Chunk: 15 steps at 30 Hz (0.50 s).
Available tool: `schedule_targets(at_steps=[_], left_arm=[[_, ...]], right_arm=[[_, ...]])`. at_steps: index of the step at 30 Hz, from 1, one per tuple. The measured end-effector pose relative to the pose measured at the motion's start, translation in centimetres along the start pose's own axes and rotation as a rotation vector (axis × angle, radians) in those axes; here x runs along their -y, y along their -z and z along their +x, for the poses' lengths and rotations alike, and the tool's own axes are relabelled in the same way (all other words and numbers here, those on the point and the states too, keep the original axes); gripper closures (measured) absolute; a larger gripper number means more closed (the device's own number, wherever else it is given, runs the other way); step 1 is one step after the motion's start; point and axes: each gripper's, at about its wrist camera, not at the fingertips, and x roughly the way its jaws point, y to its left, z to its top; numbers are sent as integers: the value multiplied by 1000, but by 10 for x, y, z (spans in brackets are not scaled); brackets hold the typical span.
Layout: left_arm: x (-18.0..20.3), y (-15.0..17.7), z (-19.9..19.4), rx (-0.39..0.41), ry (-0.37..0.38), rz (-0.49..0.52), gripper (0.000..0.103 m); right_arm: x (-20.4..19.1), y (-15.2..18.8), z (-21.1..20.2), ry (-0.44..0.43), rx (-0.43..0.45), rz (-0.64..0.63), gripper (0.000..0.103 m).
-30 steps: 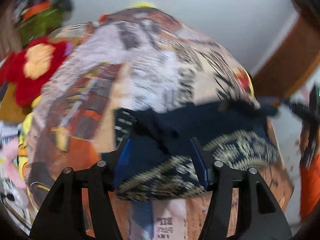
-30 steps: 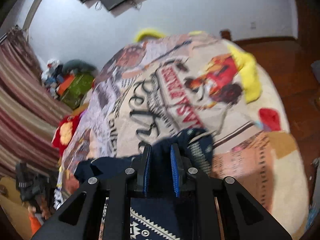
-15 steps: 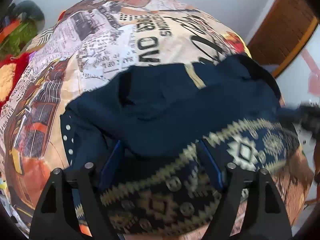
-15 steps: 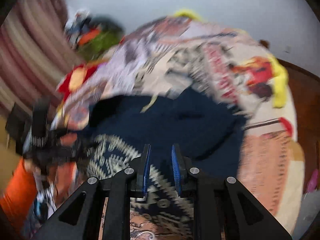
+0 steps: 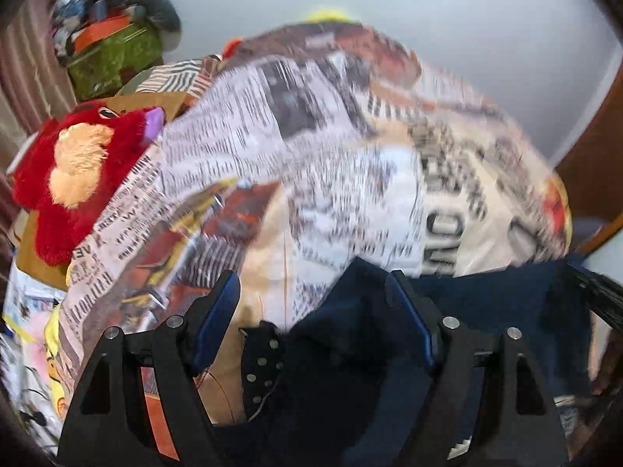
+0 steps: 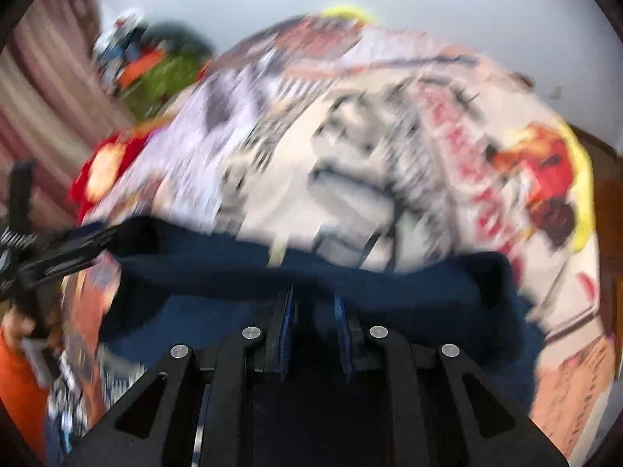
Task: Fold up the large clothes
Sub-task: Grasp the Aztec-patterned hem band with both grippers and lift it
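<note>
A navy garment [image 5: 486, 311] with a studded edge lies bunched on the printed bed cover [image 5: 350, 163]. My left gripper [image 5: 313, 295] hangs open over its left edge. The cloth reaches between the fingers and lies against the right pad, but nothing pinches it. In the right wrist view, a thick navy fold [image 6: 350, 272] runs across the bed just ahead of my right gripper [image 6: 315, 303]. That gripper is shut, with dark cloth pinched between its blue pads. The left gripper's black frame [image 6: 43, 253] shows at the fold's left end. Both views are motion-blurred.
A red plush toy [image 5: 78, 179] sits at the bed's left side, with a green box [image 5: 113, 54] and piled things behind it by a striped curtain [image 6: 46, 89]. Brown wood [image 5: 592, 155] stands to the right. An orange sleeve [image 6: 15, 389] is at lower left.
My left gripper opened wide and slid left, off the patterned hem, so the bed cover now shows between its fingers. The right gripper stayed shut on the navy cloth and moved with it.
</note>
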Motion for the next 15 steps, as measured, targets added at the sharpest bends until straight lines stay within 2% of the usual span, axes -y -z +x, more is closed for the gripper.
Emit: schedule_targets(at_steps=[2,3,6,8,12,15], left_arm=[[-3,2,-13,8,35,-11,26],[-2,5,-18,5,52,-9,26],[11,23,-22,-43,124,35,26],[27,44,-22,-80,161,79,26],[57,91,-13,-177,250,153,26],[69,126,-1,-236,212,223,25]], right_arm=[[4,-12,-6,60,55,24,86],[8,-17,-10,63,68,34,86],[5,-14,-23,-21,45,49,86],[-3,-5,-31,-68,26,25,86],[-37,32,-39,-135,-35,-106,86],[-60,69,-30,-186,-136,-163,86]])
